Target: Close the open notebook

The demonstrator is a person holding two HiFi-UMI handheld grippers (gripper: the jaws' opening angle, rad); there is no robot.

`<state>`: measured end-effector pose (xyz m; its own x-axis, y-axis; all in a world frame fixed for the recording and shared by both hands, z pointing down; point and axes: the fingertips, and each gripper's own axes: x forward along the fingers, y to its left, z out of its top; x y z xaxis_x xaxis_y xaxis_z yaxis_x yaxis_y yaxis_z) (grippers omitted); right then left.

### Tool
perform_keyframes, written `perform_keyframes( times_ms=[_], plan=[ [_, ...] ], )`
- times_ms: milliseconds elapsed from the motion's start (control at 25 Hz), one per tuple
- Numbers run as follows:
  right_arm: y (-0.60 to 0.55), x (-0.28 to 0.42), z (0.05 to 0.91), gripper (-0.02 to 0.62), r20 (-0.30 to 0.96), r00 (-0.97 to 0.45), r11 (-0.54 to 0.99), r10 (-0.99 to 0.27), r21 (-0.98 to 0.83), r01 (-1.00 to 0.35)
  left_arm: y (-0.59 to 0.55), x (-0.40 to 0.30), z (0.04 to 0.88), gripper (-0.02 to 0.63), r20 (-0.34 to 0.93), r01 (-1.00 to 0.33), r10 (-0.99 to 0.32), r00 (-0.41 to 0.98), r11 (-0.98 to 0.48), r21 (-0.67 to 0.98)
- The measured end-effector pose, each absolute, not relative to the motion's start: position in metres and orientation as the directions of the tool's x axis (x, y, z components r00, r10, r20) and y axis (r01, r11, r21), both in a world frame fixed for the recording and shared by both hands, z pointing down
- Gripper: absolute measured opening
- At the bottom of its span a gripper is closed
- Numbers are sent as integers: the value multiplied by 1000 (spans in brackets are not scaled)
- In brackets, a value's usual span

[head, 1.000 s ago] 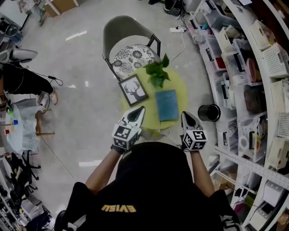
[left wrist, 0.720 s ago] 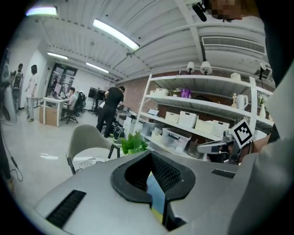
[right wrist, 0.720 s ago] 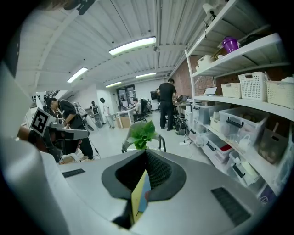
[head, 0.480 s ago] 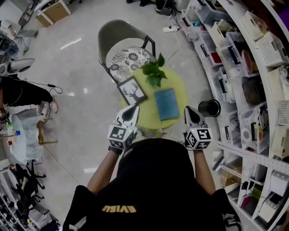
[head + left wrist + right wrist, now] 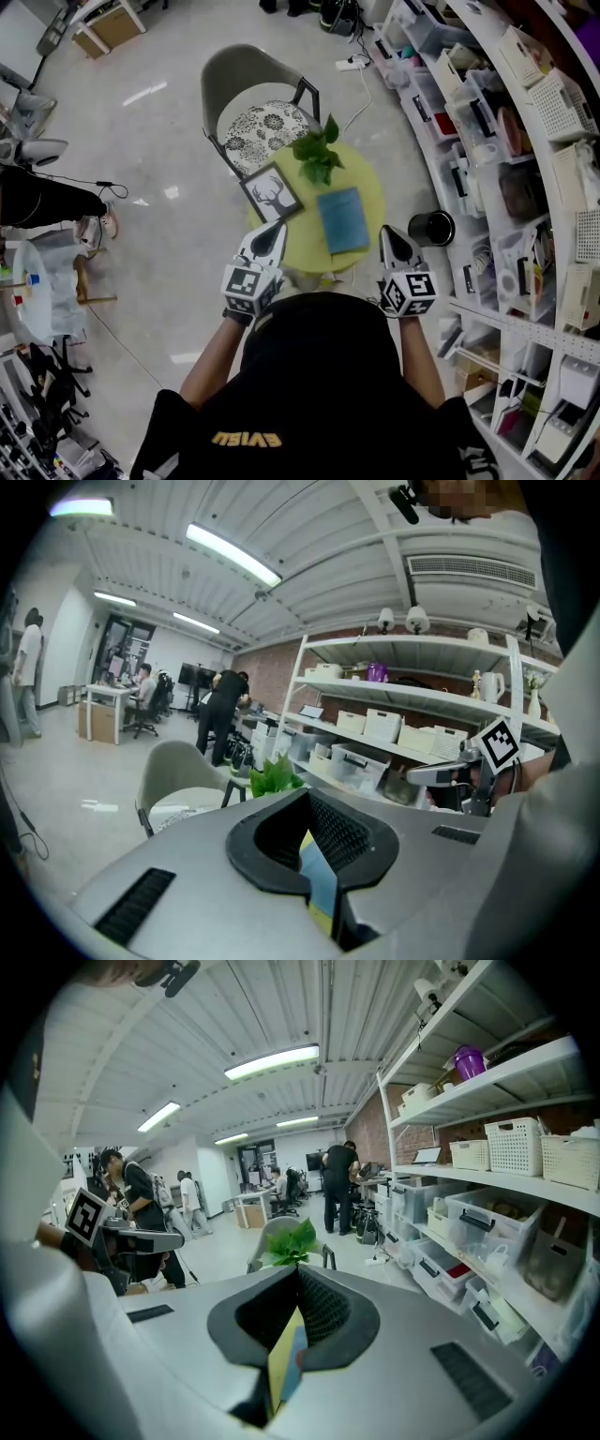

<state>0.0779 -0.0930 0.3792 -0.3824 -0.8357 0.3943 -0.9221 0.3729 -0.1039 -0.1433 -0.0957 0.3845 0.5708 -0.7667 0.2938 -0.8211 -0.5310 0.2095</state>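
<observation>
1. The notebook (image 5: 343,219) lies flat on the small round yellow-green table (image 5: 373,187), blue cover up. In the head view it looks closed.
2. A framed deer picture (image 5: 272,192) lies just to its left, and a leafy plant (image 5: 317,155) stands at the far edge of the table.
3. The left gripper (image 5: 277,231) is held over the near left edge of the table with its jaws together and nothing between them. Its tip is near the lower corner of the picture and apart from the notebook.
4. The right gripper (image 5: 389,234) is held at the near right edge of the table, also closed and empty. It is close to the notebook's near right corner but not touching it.
5. The notebook sits between the two grippers and just beyond their tips. Each gripper view shows a sliver of blue and yellow through the slit of its jaws.
6. A black bin (image 5: 432,228) stands on the floor to the right of the right gripper.
</observation>
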Motion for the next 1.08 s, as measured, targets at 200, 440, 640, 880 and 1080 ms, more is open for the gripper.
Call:
perform_keyframes(
  times_ms=[200,440,640,880,1080],
  plan=[
    [-91,76,375,1,390,-387,378,-836,-104,-920,-95,-142,379,18,290,-822,-769,570,-533,203],
    [-89,76,371,2,385,-395,388,-834,-100,-916,-92,-138,376,18,279,-820,-772,572,-538,193],
    [-85,73,367,2,390,-398,398,-830,-84,-913,-90,-141,372,18,269,-816,-771,578,-546,188],
    [-77,83,361,2,413,-402,415,-817,-64,-908,-88,-138,371,18,257,-828,-788,559,-518,213],
    [-88,79,360,0,425,-462,500,-778,-25,-866,-91,-159,398,18,307,-851,-794,525,-500,160]
  ],
)
